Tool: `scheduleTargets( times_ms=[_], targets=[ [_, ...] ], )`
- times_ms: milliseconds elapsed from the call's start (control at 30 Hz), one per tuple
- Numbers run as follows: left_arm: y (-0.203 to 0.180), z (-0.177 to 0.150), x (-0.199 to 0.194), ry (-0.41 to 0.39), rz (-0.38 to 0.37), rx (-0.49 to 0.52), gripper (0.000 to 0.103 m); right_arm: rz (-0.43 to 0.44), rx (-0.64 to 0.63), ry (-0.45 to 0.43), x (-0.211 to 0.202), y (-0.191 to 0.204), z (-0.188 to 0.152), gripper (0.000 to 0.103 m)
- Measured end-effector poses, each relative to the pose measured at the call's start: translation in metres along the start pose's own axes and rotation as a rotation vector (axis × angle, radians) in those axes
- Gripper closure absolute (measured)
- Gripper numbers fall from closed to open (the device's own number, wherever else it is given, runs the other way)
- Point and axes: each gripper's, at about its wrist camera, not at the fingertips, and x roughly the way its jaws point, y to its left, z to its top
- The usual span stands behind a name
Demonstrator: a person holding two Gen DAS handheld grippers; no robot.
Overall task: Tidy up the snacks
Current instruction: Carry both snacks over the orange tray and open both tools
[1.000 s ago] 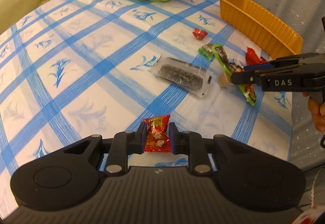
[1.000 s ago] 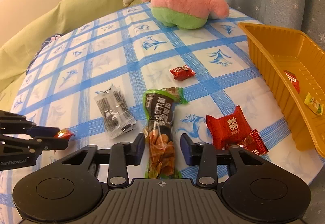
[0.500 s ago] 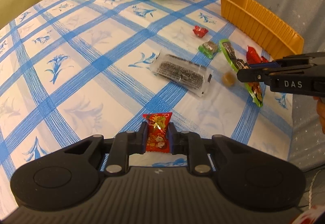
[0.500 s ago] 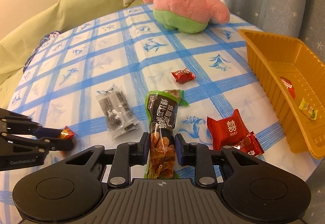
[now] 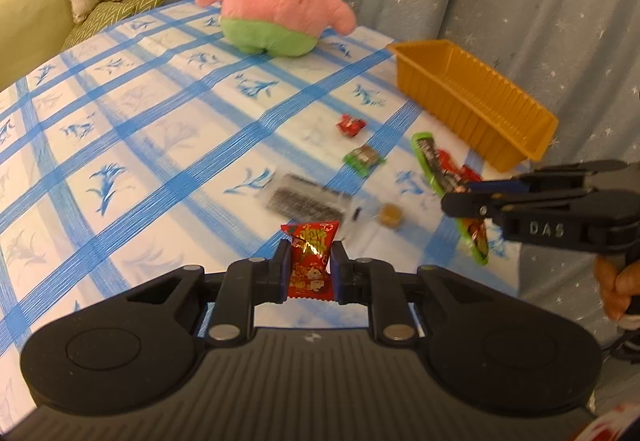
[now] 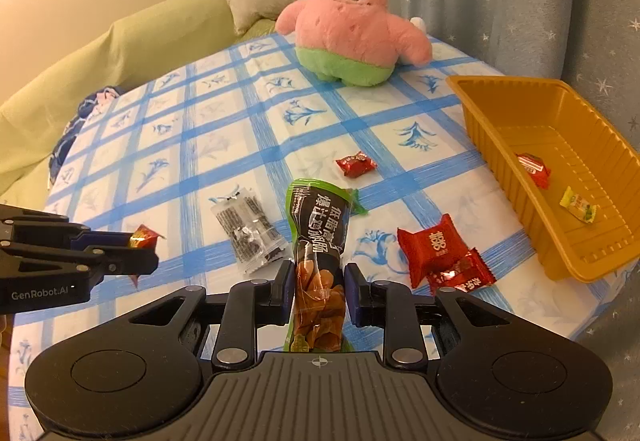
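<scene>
My left gripper (image 5: 309, 269) is shut on a small red candy packet (image 5: 310, 265) and holds it above the table; it also shows in the right wrist view (image 6: 138, 243). My right gripper (image 6: 318, 281) is shut on a long green and black snack pack (image 6: 318, 237), lifted off the cloth; it also shows in the left wrist view (image 5: 456, 197). An orange tray (image 6: 484, 121) stands at the right with a red candy (image 6: 532, 169) and a yellow candy (image 6: 578, 205) inside.
On the blue-checked tablecloth (image 6: 224, 129) lie a clear dark snack pack (image 6: 248, 233), a small red candy (image 6: 355, 164), two red packets (image 6: 434, 249) and, in the left wrist view, a small green packet (image 5: 363, 157) and a brown cube (image 5: 390, 216). A pink star plush (image 6: 352, 25) sits at the back.
Both grippers have risen off the table with their snacks. The right jaws closed on the long pack, which now hangs clear of the cloth.
</scene>
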Motion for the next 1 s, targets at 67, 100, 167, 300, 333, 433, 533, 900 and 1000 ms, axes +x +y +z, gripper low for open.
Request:
scheduleTargets(
  times_ms=[67,100,167,300,333,433,533,900,1000],
  targets=[
    [-0.009,0.006,-0.002,-0.007,-0.004,-0.004,0.085,0.009,0.002,-0.010,-0.007,-0.004,0.001,0.076],
    [-0.015,0.009,-0.002,-0.011,-0.004,-0.006,0.085,0.014,0.001,-0.016,-0.011,-0.007,0.003,0.076],
    [-0.027,0.016,-0.003,-0.021,-0.003,-0.006,0.085,0.019,-0.004,-0.029,-0.019,-0.014,0.006,0.076],
    [-0.057,0.033,0.002,-0.033,0.001,-0.009,0.085,0.026,-0.012,-0.050,-0.036,-0.036,0.014,0.076],
    [-0.065,0.038,0.005,-0.035,0.000,-0.009,0.085,0.025,-0.015,-0.057,-0.040,-0.042,0.016,0.076],
    [-0.091,0.052,0.012,-0.046,0.002,-0.004,0.085,0.025,-0.019,-0.074,-0.052,-0.065,0.023,0.076],
    [-0.116,0.067,0.022,-0.053,-0.005,-0.009,0.085,0.022,-0.023,-0.090,-0.062,-0.090,0.030,0.076],
    [-0.203,0.115,0.066,-0.077,-0.026,0.014,0.085,-0.022,-0.044,-0.113,-0.076,-0.184,0.050,0.076],
    [-0.222,0.123,0.080,-0.073,-0.020,0.024,0.085,-0.035,-0.039,-0.115,-0.073,-0.208,0.053,0.076]
  ],
)
